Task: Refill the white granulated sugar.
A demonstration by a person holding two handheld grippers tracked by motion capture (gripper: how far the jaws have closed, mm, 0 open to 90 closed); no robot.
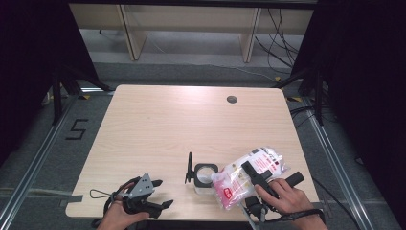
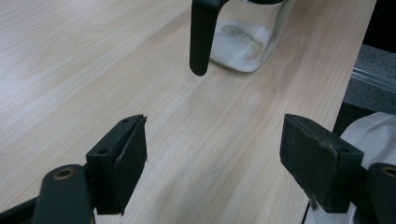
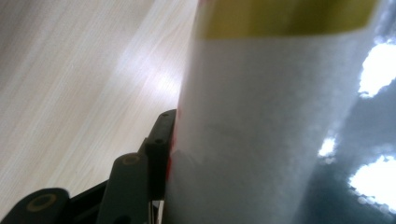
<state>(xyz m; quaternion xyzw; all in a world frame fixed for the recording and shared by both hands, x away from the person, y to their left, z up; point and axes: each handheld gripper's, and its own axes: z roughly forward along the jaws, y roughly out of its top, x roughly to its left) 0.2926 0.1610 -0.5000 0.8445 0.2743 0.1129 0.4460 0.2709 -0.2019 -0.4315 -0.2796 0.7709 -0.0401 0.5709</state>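
Note:
A clear bag (image 1: 230, 186) of white powder with red and pink print lies tilted over the table's front right. My right gripper (image 1: 253, 175) is shut on it. In the right gripper view the bag (image 3: 261, 116) fills the space between the jaws, with one finger (image 3: 161, 140) pressed to its side and the other hidden. A small glass jar (image 1: 205, 176) with some white powder in it stands just left of the bag, its black lid (image 1: 189, 168) swung up. My left gripper (image 1: 163, 193) rests open near the front left edge, facing the jar (image 2: 243, 39), nothing between its jaws (image 2: 215, 140).
The light wooden table (image 1: 158, 124) has a round cable hole (image 1: 231, 99) at the back right. Its front edge runs close under both hands. Beyond the table are a wooden desk frame (image 1: 191, 24) and loose cables on the floor.

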